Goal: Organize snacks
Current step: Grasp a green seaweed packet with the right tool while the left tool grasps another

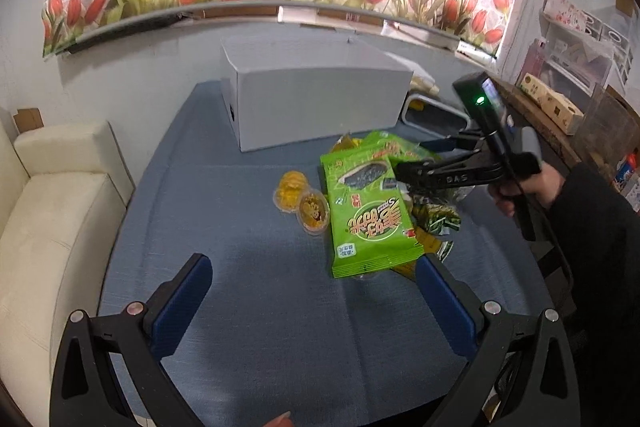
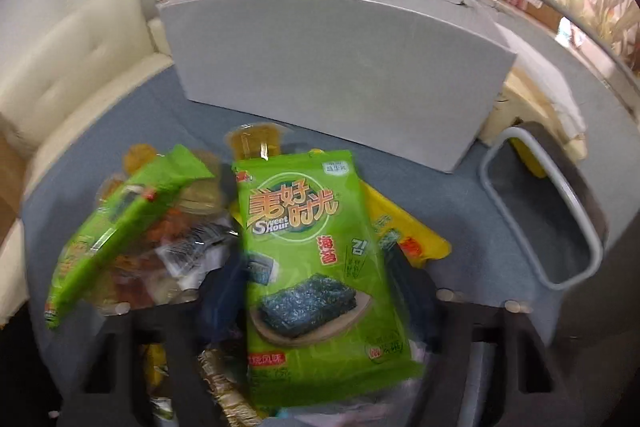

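Note:
A pile of snacks lies on the blue table (image 1: 260,299). A green seaweed packet (image 1: 366,223) lies on top, with yellow jelly cups (image 1: 298,197) to its left. My left gripper (image 1: 314,291) is open and empty, low over the table in front of the pile. My right gripper (image 1: 400,173) reaches in from the right over the pile. In the right wrist view its blurred fingers (image 2: 222,291) stand on either side of a green seaweed packet (image 2: 316,267). A second green packet (image 2: 120,227) lies tilted at the left. A yellow packet (image 2: 404,231) lies under the right side.
A grey cardboard box (image 1: 316,95) stands behind the pile, against the wall. A grey bin (image 2: 548,223) stands to the right of the box. A cream sofa (image 1: 48,211) is at the left. Shelves with boxes (image 1: 568,75) are at the right.

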Action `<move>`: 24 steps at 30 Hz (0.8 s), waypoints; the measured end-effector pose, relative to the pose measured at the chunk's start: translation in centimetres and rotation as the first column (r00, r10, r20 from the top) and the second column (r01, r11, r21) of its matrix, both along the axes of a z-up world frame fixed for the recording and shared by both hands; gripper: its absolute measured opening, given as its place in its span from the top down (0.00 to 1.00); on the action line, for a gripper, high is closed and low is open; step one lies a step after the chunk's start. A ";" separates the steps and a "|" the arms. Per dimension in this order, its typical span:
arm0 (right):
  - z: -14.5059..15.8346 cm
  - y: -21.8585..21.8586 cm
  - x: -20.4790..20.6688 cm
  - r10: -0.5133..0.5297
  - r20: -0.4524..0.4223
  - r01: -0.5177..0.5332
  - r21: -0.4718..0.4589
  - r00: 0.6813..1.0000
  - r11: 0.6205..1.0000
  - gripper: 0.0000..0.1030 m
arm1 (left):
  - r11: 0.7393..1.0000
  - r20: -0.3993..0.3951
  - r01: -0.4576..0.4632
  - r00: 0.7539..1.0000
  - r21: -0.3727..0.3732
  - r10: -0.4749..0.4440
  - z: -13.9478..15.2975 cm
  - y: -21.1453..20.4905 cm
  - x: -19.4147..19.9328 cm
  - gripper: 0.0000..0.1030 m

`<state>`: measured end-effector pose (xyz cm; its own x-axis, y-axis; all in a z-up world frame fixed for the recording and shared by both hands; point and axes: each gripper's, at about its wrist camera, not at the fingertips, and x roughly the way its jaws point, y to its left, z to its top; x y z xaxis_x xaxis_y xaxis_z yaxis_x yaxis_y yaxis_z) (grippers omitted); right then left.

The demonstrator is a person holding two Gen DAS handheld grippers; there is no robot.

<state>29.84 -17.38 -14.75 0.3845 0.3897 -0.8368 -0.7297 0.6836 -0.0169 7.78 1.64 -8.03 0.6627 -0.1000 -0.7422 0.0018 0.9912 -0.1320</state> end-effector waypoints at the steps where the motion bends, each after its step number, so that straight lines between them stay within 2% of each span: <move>1: 0.1 0.0 -0.2 0.013 -0.005 -0.013 0.002 1.000 1.000 0.31 | 1.000 -0.024 0.005 1.000 -0.003 -0.005 -0.4 -0.1 0.4 0.00; 4: 0.7 -0.3 -1.6 0.020 0.038 -0.020 -0.007 0.999 1.000 0.31 | 1.000 -0.023 0.018 1.000 -0.018 -0.019 -0.8 -0.8 1.7 0.00; 7: 1.8 -0.9 -2.9 -0.033 0.077 0.032 0.010 0.997 0.999 0.31 | 0.999 -0.035 0.032 0.999 -0.007 -0.033 -1.0 -1.7 3.1 0.00; 11: 4.4 -3.1 -6.0 -0.167 0.118 0.159 0.074 0.979 0.984 0.31 | 1.000 -0.073 0.011 0.997 -0.026 -0.013 -2.0 -2.7 5.7 0.00; 16: 7.2 -5.9 -10.4 -0.233 0.145 0.213 0.142 0.962 0.967 0.31 | 0.997 -0.136 0.062 0.989 -0.037 -0.066 -4.0 -4.5 8.8 0.00; 19: 8.0 -7.5 -13.0 -0.269 0.138 0.240 0.191 0.953 0.952 0.31 | 0.998 -0.171 0.050 0.984 -0.044 -0.056 -5.1 -4.5 9.9 0.00; 21: 8.4 -8.0 -14.7 -0.273 0.142 0.239 0.219 0.952 0.946 0.31 | 0.996 -0.189 0.050 0.980 -0.078 -0.063 -5.7 -4.3 10.4 0.01; 22: 8.5 -8.3 -15.3 -0.275 0.142 0.238 0.230 0.951 0.944 0.31 | 0.994 -0.193 0.049 0.979 -0.093 -0.066 -5.8 -4.2 10.5 0.08; 23: 8.6 -8.5 -15.8 -0.276 0.141 0.238 0.239 0.951 0.941 0.31 | 0.993 -0.206 0.047 0.976 -0.108 -0.069 -6.0 -4.0 10.7 0.25; 24: 8.6 -8.7 -16.2 -0.278 0.143 0.239 0.243 0.950 0.940 0.31 | 0.992 -0.215 0.047 0.974 -0.116 -0.071 -6.2 -4.0 10.9 0.30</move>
